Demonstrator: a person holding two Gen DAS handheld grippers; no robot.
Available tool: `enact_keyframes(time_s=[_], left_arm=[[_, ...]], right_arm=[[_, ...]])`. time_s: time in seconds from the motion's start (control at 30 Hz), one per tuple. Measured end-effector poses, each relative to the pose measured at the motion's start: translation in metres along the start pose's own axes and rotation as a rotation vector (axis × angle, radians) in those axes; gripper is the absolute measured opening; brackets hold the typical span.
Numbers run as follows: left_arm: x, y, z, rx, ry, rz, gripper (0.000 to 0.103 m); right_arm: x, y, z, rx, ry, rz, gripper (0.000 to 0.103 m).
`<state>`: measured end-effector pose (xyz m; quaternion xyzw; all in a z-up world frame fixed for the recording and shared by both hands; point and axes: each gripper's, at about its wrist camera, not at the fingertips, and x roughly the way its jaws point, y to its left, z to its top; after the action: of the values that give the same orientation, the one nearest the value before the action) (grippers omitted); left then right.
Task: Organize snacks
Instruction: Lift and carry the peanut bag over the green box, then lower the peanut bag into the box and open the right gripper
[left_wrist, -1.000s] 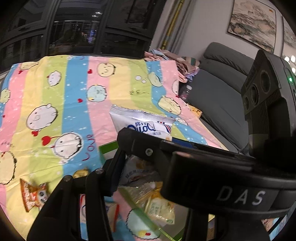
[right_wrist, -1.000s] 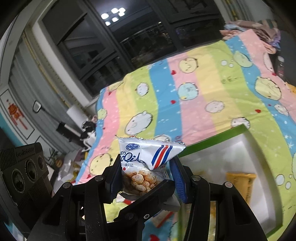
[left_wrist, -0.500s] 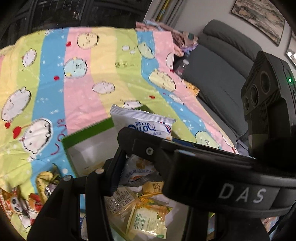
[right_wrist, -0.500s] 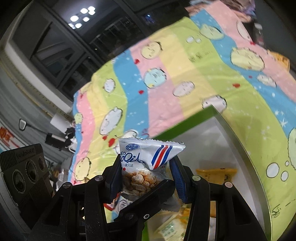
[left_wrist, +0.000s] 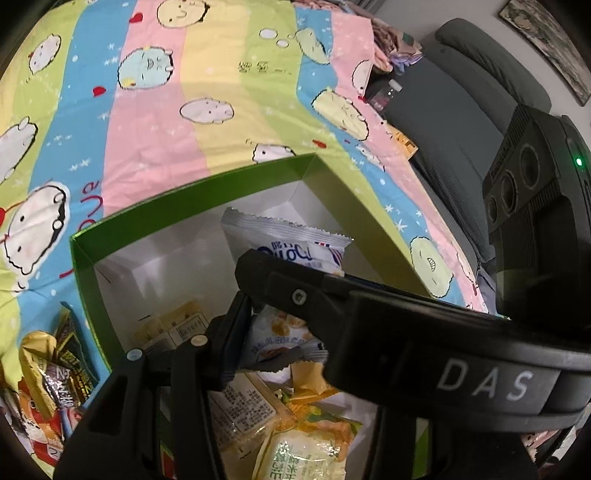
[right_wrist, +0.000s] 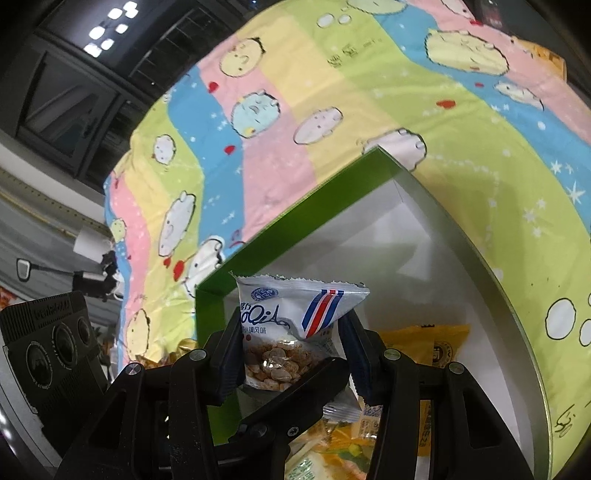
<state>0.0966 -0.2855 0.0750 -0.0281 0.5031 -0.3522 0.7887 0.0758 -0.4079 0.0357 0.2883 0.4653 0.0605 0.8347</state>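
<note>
Loose wrapped snacks (left_wrist: 48, 373): heaped on striped sheet (left_wrist: 155, 122) at 8 o'clock, outside green box (left_wrist: 83, 280). Left gripper (left_wrist: 266, 325): grip state cannot be told. Right gripper (right_wrist: 291, 343): clenched on white peanut packet (right_wrist: 291, 317), held above the box interior. Yellow packets (right_wrist: 424, 347): inside the box, 4 o'clock.

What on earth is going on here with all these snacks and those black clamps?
A person is sorting snacks using two handheld grippers. The right gripper is clamped on a white snack packet with puffed bits inside, holding it over an open green box that already contains several yellow packets. The left gripper's state is hard to tell. More wrapped snacks lie outside the box on the cartoon-print cloth.
</note>
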Motion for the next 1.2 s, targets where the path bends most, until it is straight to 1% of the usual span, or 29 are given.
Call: enact_keyframes(time_s=[0.3,0.63,0.77,0.9,1.0,1.1,1.17,1.2], left_arm=[[0.014,0.007,0.000,-0.027,0.055,0.001,0.047],[0.022,0.007,0.001,-0.036,0.080,0.007,0.049],[0.022,0.008,0.000,-0.035,0.082,0.010,0.050],[0.018,0.004,-0.001,-0.027,0.061,0.022,0.056],[0.011,0.002,-0.003,-0.024,0.044,0.007,0.062],[-0.003,0.001,-0.005,-0.026,0.016,-0.008,0.064],[-0.017,0.001,-0.008,-0.028,-0.009,-0.029,0.072],[-0.028,0.003,-0.011,-0.036,-0.031,-0.035,0.077]], right_arm=[[0.016,-0.014,0.002,0.050,0.053,-0.009,0.052],[0.019,-0.024,0.003,0.095,0.066,-0.024,0.052],[0.017,-0.022,0.003,0.099,0.061,-0.051,0.052],[0.011,-0.020,0.002,0.093,0.045,-0.083,0.053],[0.002,-0.015,0.002,0.068,0.016,-0.127,0.053],[-0.009,-0.010,0.000,0.054,-0.016,-0.123,0.054],[-0.018,-0.005,-0.002,0.042,-0.038,-0.107,0.060],[-0.021,-0.002,-0.003,0.036,-0.051,-0.102,0.063]])
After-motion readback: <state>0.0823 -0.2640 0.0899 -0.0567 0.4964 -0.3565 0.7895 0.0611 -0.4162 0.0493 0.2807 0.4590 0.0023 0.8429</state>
